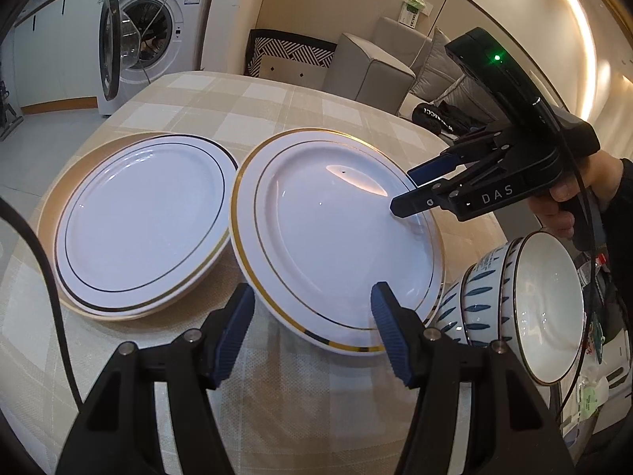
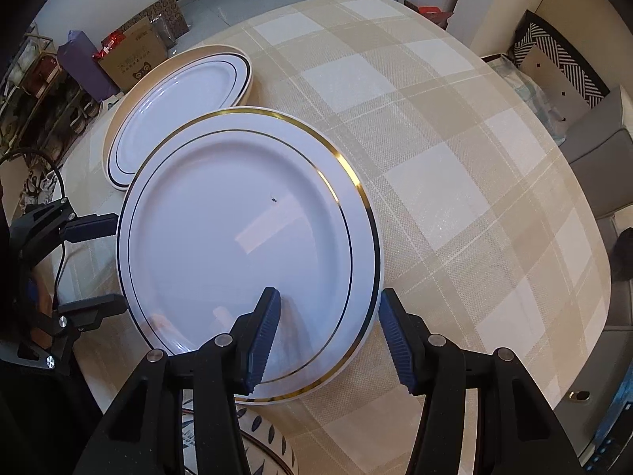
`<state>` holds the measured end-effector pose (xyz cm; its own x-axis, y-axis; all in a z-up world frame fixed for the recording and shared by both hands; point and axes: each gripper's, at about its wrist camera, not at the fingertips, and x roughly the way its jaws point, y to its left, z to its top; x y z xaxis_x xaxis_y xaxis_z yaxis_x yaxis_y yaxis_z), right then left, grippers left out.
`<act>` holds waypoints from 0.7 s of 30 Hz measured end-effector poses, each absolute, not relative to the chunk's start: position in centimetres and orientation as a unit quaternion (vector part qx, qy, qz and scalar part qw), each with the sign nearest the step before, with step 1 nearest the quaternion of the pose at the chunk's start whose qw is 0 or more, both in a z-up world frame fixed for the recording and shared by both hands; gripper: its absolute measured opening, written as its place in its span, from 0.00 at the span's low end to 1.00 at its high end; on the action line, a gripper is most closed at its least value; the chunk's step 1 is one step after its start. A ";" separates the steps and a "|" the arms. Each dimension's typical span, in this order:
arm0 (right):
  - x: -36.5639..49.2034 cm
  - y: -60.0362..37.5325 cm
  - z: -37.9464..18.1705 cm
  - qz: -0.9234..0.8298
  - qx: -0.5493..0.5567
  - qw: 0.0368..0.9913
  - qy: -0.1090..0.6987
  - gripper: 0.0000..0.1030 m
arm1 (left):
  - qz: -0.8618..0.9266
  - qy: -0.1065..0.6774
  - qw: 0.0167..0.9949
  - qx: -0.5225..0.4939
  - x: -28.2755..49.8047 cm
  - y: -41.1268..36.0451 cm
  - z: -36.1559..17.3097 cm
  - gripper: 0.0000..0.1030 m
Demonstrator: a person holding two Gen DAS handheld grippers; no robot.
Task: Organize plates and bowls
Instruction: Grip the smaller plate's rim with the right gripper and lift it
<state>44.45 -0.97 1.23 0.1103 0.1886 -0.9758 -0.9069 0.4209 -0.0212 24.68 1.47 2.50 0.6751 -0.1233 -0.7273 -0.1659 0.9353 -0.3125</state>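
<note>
While a stack of plates [image 1: 142, 221] sits at the left on the checked tablecloth [image 1: 245, 99], a gold-rimmed plate [image 1: 336, 237] lies just beside it. Over its near edge the left gripper [image 1: 312, 336] stands spread and empty; over its right edge, so does the right gripper [image 2: 328, 336]. Nested blue-patterned bowls [image 1: 526, 301] lie tipped at far right.

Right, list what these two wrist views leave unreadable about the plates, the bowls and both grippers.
- Blue-patterned white bowls: how many are nested; cut off at the bottom edge of the right wrist view.
- Smaller gold-rimmed white plate: whether it is one plate or a stack; the left wrist view shows only layered edges.
- Left gripper, right gripper: jaws straddle the large gold-rimmed white plate; pad contact unclear.
</note>
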 end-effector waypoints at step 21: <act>40.9 8.1 6.7 0.427 -0.372 0.674 0.474 0.52 | 0.080 0.358 0.906 -0.210 21.5 10.8 4.7 0.58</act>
<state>40.91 8.14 6.67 0.1857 0.2232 -0.9569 -0.9282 0.3595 -0.0962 21.47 10.80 4.71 0.7314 -0.0059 -0.6819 -0.2944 0.8993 -0.3235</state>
